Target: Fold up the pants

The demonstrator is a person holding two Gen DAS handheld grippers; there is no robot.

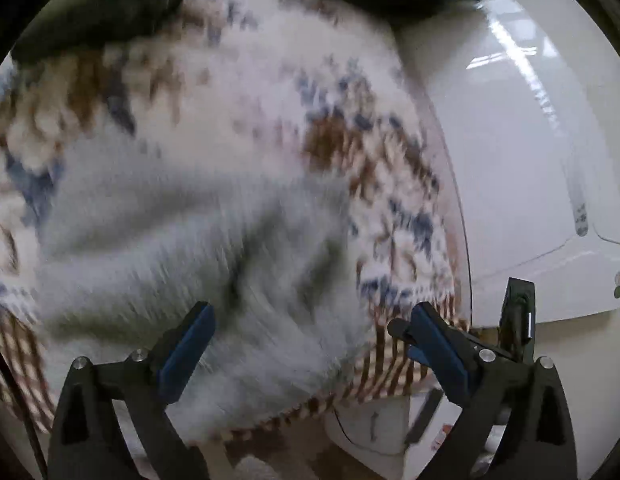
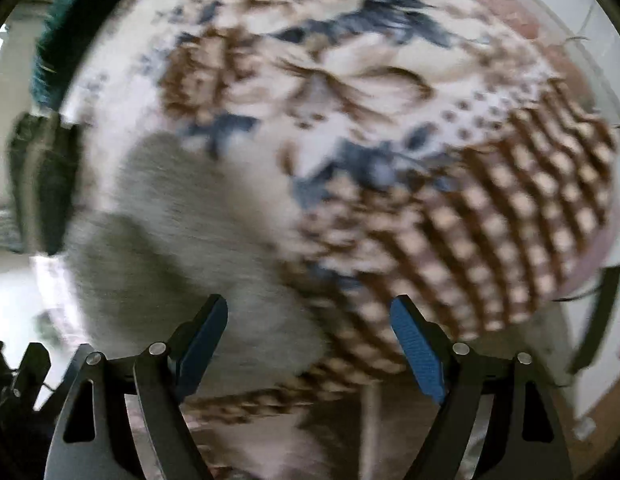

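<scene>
Light grey pants (image 1: pixel 182 248) lie rumpled on a table under a patterned cloth (image 1: pixel 350 128). Both views are smeared by motion. My left gripper (image 1: pixel 310 320) hangs open above the near part of the pants, its blue pads wide apart with nothing between them. In the right wrist view the grey pants (image 2: pixel 182 240) fill the lower left. There my right gripper (image 2: pixel 310 316) also stands open over the edge of the pants and the brown checked border (image 2: pixel 510 216) of the cloth, gripping nothing.
A large glossy white appliance (image 1: pixel 530 160) stands beside the table at the right of the left wrist view. A dark green cloth (image 1: pixel 90 8) lies at the far edge. The other gripper's tip (image 1: pixel 518 308) shows near the table edge. Floor shows below the table.
</scene>
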